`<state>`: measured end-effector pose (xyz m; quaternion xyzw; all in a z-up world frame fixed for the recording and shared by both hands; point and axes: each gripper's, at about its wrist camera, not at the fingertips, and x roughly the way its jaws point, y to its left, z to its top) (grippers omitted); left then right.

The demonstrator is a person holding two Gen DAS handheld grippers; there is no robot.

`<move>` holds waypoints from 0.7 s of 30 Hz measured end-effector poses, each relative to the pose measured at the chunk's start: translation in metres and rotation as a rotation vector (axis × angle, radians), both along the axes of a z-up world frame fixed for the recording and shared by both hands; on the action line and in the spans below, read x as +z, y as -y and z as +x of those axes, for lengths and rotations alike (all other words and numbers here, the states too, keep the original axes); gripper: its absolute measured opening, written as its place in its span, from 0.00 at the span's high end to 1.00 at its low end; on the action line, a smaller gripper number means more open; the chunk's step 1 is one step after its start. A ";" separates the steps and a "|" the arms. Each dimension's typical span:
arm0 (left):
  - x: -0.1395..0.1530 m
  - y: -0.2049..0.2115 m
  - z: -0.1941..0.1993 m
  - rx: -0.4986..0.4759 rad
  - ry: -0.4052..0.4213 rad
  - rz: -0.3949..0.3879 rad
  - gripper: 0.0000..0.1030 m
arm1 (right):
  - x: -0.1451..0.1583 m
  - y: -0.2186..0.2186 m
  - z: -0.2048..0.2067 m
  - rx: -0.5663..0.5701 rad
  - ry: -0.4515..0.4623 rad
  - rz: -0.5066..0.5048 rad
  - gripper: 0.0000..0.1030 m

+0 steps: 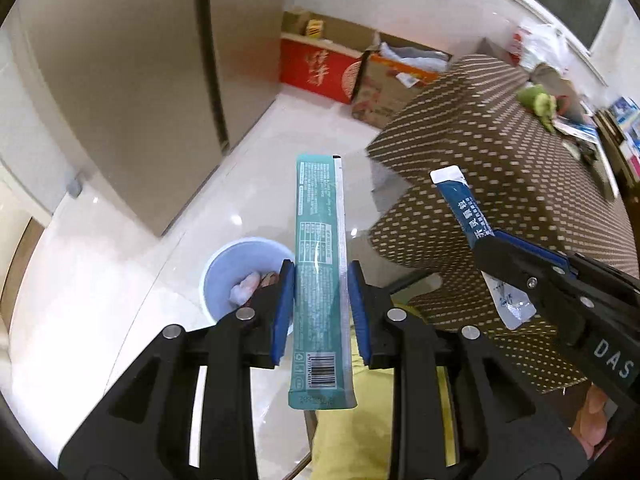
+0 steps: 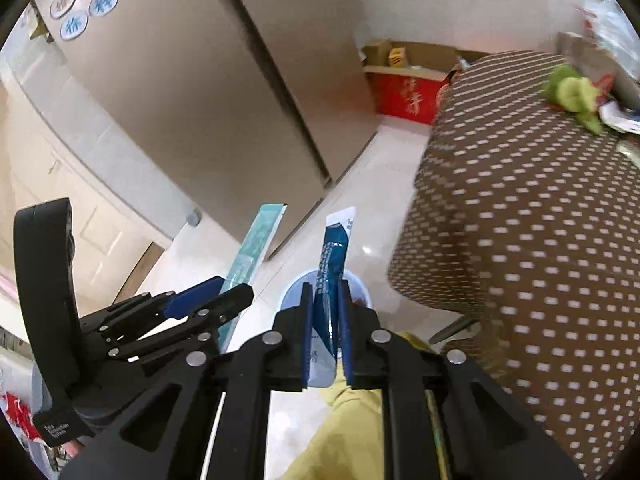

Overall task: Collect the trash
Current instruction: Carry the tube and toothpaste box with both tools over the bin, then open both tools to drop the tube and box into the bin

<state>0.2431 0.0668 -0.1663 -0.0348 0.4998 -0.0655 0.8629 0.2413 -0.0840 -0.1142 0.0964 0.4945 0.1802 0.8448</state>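
Note:
My left gripper (image 1: 320, 276) is shut on a long teal sachet wrapper (image 1: 320, 248), held upright in the air. It also shows in the right wrist view (image 2: 254, 248). My right gripper (image 2: 325, 300) is shut on a dark blue sachet wrapper (image 2: 334, 256), which also shows in the left wrist view (image 1: 460, 200) beside the teal one. A pale blue waste bin (image 1: 224, 276) stands on the floor below both grippers, with crumpled trash inside. In the right wrist view the bin (image 2: 292, 292) sits just behind the fingers.
A table with a brown dotted cloth (image 1: 500, 152) is on the right, with a green toy (image 1: 538, 102) on top. Red and brown cardboard boxes (image 1: 320, 68) stand at the far wall. A tall beige cabinet (image 1: 140, 80) is on the left. My yellow-clad leg (image 2: 344, 432) is below.

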 end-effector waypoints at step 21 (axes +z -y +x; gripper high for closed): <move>-0.042 -0.065 0.018 0.124 -0.118 -0.031 0.49 | -0.049 -0.054 0.041 0.043 -0.090 -0.077 0.88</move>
